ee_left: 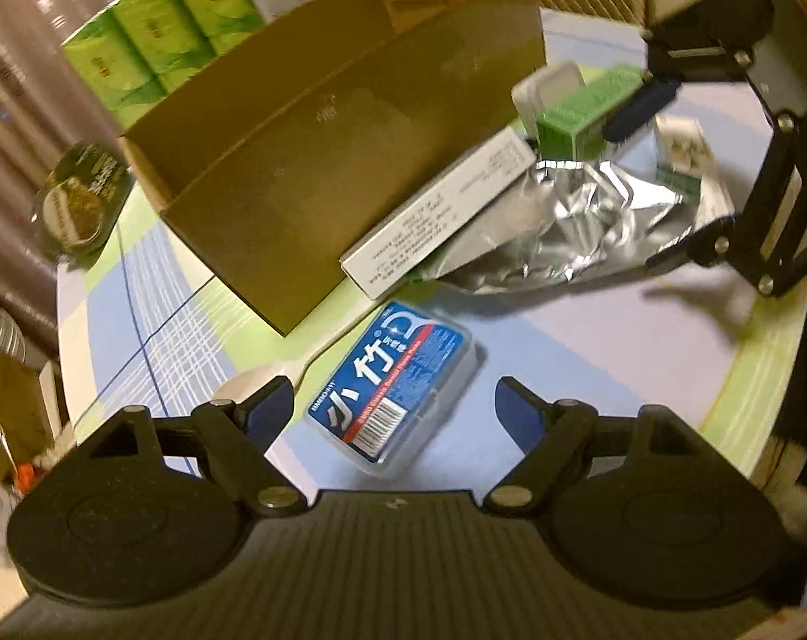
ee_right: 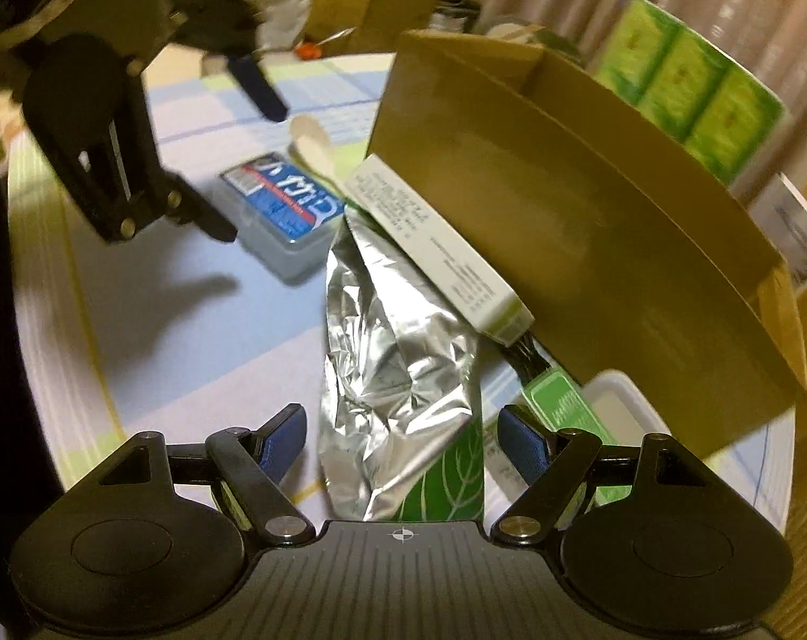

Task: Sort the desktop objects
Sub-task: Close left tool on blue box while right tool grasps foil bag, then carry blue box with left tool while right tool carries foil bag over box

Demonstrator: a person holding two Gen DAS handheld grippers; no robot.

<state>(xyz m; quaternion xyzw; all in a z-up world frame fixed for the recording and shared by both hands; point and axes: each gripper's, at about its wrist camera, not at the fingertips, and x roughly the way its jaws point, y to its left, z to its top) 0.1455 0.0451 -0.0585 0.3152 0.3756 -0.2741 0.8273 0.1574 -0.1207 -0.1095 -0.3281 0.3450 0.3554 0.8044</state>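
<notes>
Between open left gripper (ee_left: 392,410) fingers, blue-labelled case (ee_left: 395,381) lengthwise toward cardboard box (ee_left: 318,160).

Looks like a home room, cluttered: round table with a blue-green checked tablecloth (ee_left: 590,352), pleated curtain (ee_left: 24,53) behind, stacked green tissue packs (ee_left: 152,26), open cardboard box (ee_left: 307,160), foil pouch (ee_right: 398,373) and small household packets spread on the tabletop.

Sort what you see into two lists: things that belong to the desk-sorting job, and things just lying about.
Job: cardboard box, blue-labelled case, foil pouch, long white carton, small green box.

Lying about: green packs, round tin.
</notes>
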